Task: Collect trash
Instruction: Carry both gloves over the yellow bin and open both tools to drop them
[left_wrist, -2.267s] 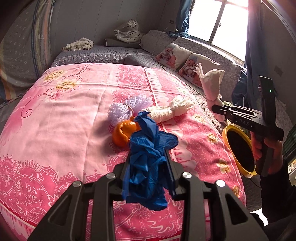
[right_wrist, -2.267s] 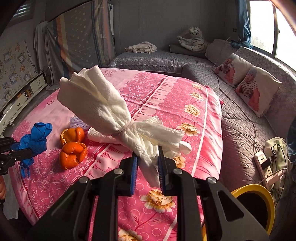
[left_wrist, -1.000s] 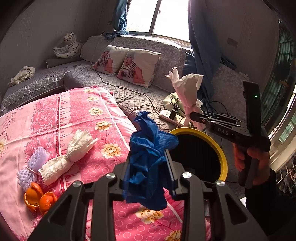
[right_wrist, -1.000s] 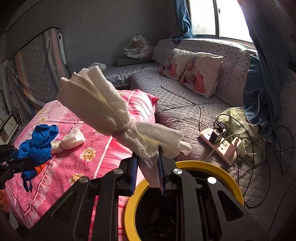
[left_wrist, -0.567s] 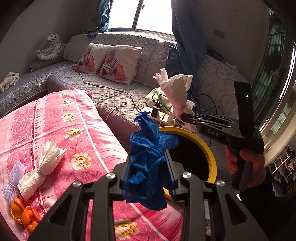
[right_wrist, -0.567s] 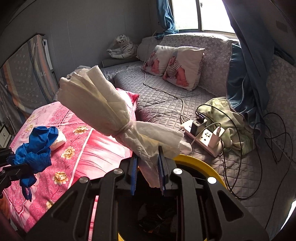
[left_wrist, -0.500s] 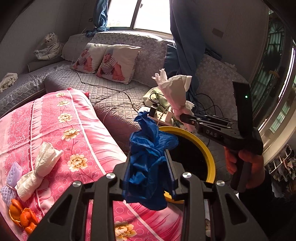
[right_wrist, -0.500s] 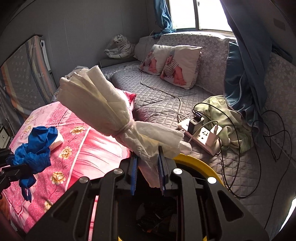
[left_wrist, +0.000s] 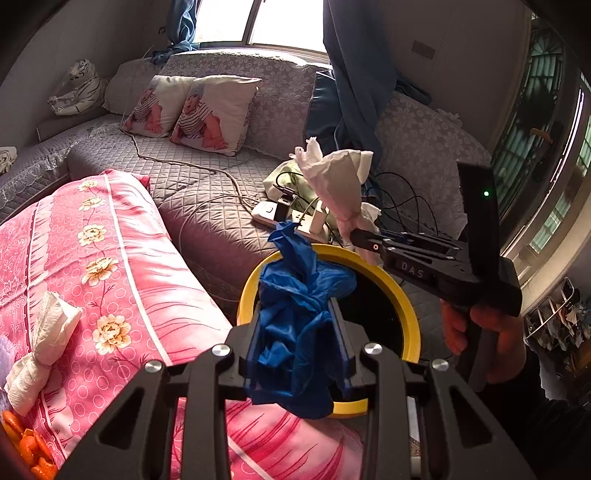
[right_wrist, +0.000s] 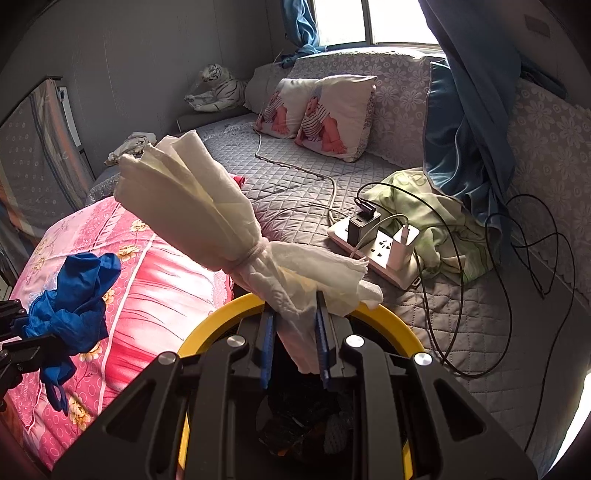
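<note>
1. Pink floral bedding (left_wrist: 122, 266) lies under my left side, with a grey quilted couch (right_wrist: 295, 177) beyond it.
2. Nearest me, my left gripper (left_wrist: 299, 332) is clamped on a crumpled blue glove (left_wrist: 299, 306), held at the near rim of the yellow-rimmed bin (left_wrist: 406, 295).
3. My right gripper (right_wrist: 293, 339) is clenched on the tail of a tied white tissue bundle (right_wrist: 207, 214), right above the bin's dark mouth.
4. I judge this the drop-off step: both pieces hang at the bin, neither released.
5. Next, each gripper needs to be centred over the opening, then its fingers spread so the glove and the bundle fall inside, not onto the rim.
6. Farther left on the bedding, 1 more tissue bundle (left_wrist: 40, 343) and orange peel (left_wrist: 29, 446) wait to be collected.
7. Farthest back, a power strip (right_wrist: 376, 243) with cables sits just behind the bin.
</note>
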